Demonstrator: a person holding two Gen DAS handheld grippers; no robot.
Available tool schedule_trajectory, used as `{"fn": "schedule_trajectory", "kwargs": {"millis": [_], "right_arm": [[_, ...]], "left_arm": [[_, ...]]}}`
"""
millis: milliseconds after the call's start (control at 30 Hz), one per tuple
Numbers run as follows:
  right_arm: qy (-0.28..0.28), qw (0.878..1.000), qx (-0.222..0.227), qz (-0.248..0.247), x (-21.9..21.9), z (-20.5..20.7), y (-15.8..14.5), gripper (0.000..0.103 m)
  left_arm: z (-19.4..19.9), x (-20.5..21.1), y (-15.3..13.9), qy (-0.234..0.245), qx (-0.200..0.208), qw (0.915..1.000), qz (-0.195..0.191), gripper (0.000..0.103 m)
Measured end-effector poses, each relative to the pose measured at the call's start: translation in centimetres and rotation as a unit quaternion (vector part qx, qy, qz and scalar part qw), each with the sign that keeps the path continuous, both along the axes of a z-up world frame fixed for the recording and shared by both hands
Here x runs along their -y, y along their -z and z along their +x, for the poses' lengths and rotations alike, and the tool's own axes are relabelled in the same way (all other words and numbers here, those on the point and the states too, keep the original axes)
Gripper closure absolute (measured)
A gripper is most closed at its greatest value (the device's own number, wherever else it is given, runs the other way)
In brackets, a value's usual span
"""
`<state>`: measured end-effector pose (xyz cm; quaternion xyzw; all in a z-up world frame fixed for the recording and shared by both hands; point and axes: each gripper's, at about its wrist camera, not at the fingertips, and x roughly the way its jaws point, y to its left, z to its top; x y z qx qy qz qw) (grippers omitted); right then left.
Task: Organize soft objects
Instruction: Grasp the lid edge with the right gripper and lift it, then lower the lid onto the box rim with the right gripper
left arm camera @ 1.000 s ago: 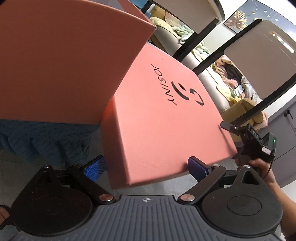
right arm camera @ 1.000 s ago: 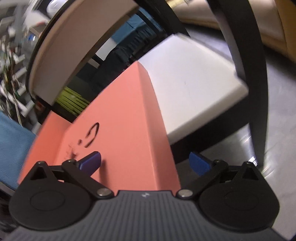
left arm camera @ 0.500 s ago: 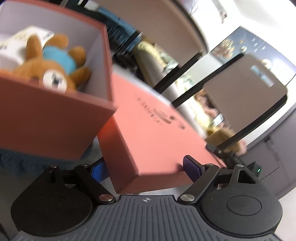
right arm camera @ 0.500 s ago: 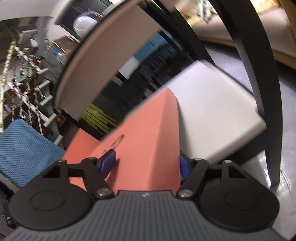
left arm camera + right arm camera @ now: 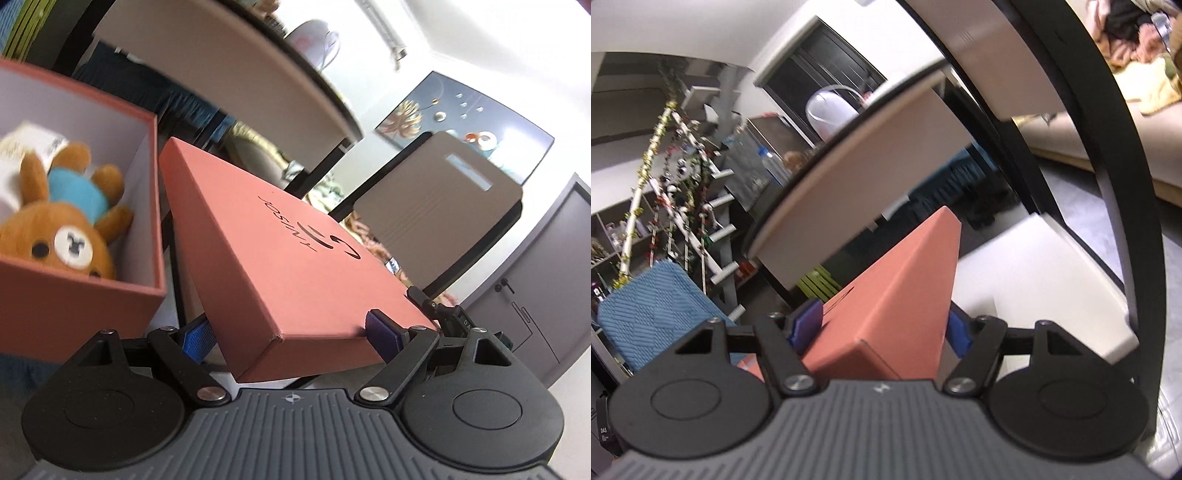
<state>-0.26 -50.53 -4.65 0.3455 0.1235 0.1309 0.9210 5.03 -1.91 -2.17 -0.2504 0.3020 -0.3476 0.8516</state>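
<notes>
A salmon-pink cardboard box lid (image 5: pixel 295 258), matte and flat with crisp folded edges and a dark cut-style logo on its top, was held tilted in the air between both grippers. The left gripper (image 5: pixel 291 336) straddled one corner of the lid, its blue ribbed pads (image 5: pixel 382 332) set fairly wide, one against the lid's short side wall and the other tucked under the lid; whether it truly pinched could not be told. The right gripper (image 5: pixel 882 326) was clamped narrowly on the lid's far rim, one blue pad on the top face and one on the inner side.

Just left of the lid stood the matching open box (image 5: pixel 77 295), pink outside and pale lilac inside, holding a plush brown teddy bear (image 5: pixel 62 229) with a white muzzle and a fuzzy turquoise top, lying against the near wall beside a white paper tag (image 5: pixel 31 144).

Behind were a beige-edged round tabletop (image 5: pixel 236 62) on black legs, a beige padded chair back (image 5: pixel 439 199), and a knitted blue cloth (image 5: pixel 653 310).
</notes>
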Motion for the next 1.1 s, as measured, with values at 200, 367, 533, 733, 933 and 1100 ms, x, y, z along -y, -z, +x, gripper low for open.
{"fn": "schedule_trajectory", "kwargs": {"millis": [200,367,533,733,933,1100], "right_arm": [[-0.003,1.0,0.023,0.006,-1.4,1.0,-1.6,0.033],[-0.023,1.0,0.021,0.003,-4.1,3.2,-2.1,0.033],[-0.048,0.999,0.013,0.003,-7.9,6.1,-2.4,0.033],[-0.085,0.996,0.009,-0.013,-13.5,9.0,-2.6,0.033],[-0.123,0.992,-0.006,-0.02,-18.7,12.3,-2.1,0.033],[-0.148,0.989,-0.002,-0.018,-21.0,13.7,-1.0,0.033]], "left_arm": [[-0.2,-1.8,-1.6,-0.023,0.031,0.9992,-0.004,0.015],[-0.4,-4.5,-2.1,-0.056,0.036,0.9978,-0.004,0.014],[-0.8,-7.6,-2.3,-0.096,0.033,0.9949,-0.004,0.014],[-1.1,-11.9,-2.3,-0.171,0.02,0.9851,0.001,0.014],[-1.2,-15.0,-1.9,-0.223,0.008,0.9747,0.01,0.014],[-1.1,-16.3,-1.3,-0.258,-0.015,0.9658,0.021,0.015]]}}
